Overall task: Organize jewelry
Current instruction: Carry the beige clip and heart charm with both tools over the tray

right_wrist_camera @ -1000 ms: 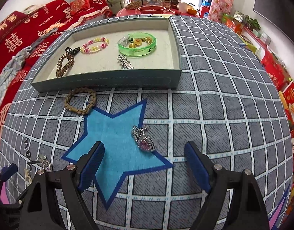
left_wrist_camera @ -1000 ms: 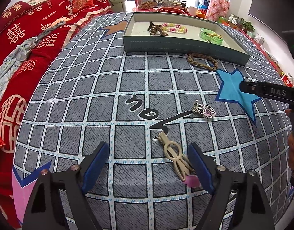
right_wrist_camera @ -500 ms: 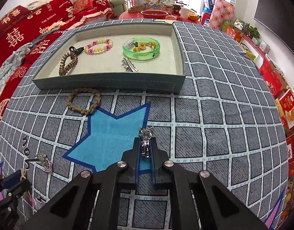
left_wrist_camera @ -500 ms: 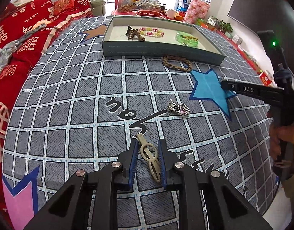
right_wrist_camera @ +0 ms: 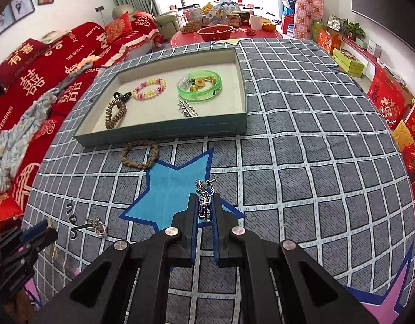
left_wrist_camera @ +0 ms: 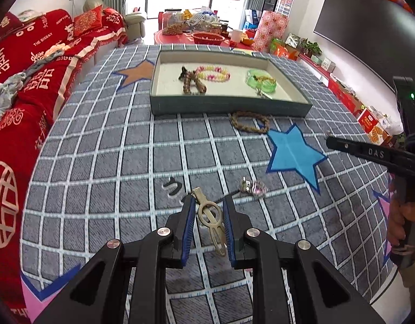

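Note:
My left gripper (left_wrist_camera: 207, 202) is shut on a beige hair clip (left_wrist_camera: 211, 218), lifted above the checked cloth. My right gripper (right_wrist_camera: 204, 199) is shut on a silver charm keychain (right_wrist_camera: 204, 202), held over the blue star (right_wrist_camera: 177, 189). It shows from the side in the left wrist view (left_wrist_camera: 369, 152). A silver heart pendant with a pink stone (left_wrist_camera: 253, 187) lies on the cloth; it also shows in the right wrist view (right_wrist_camera: 98, 225). A brown beaded bracelet (left_wrist_camera: 250, 121) (right_wrist_camera: 140, 152) lies in front of the teal tray (left_wrist_camera: 229, 106) (right_wrist_camera: 164, 133).
The tray holds a pink-yellow bead bracelet (right_wrist_camera: 150, 89), a green bangle (right_wrist_camera: 199, 86), a brown coiled bracelet (right_wrist_camera: 115, 114) and a silver leaf clip (right_wrist_camera: 187, 109). A red-covered sofa (right_wrist_camera: 45, 62) lies left. A cluttered red table (left_wrist_camera: 202, 31) stands beyond. Boxes (right_wrist_camera: 396, 108) line the right.
Both grippers closed from wide open a second ago, the left on the hair clip and the right on the keychain. Since then both have lifted their items off the cloth.

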Demonstrator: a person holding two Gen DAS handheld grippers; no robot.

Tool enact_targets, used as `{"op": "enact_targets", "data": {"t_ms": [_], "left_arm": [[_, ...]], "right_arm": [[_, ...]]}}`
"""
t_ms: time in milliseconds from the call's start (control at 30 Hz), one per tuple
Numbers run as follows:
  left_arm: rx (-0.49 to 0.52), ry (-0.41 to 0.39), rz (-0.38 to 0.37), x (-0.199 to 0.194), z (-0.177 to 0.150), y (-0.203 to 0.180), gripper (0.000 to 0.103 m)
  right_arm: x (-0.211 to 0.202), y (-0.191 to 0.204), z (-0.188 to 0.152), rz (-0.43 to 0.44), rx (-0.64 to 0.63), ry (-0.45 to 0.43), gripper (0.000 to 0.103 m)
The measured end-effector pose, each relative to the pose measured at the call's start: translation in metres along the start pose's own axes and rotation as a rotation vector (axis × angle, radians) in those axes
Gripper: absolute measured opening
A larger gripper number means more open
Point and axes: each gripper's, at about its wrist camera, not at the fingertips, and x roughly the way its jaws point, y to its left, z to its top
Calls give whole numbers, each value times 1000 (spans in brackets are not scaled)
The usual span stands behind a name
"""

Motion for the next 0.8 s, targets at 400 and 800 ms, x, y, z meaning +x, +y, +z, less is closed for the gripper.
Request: {"op": "enact_targets", "data": {"t_ms": [400, 800], "left_arm": [[14, -78, -10, -8, 45, 9, 34], [23, -130, -38, -1, 99, 11, 34]], "right_arm": [[-29, 4, 22, 12, 0, -52, 10], [-28, 16, 64, 35, -7, -78, 10]]}}
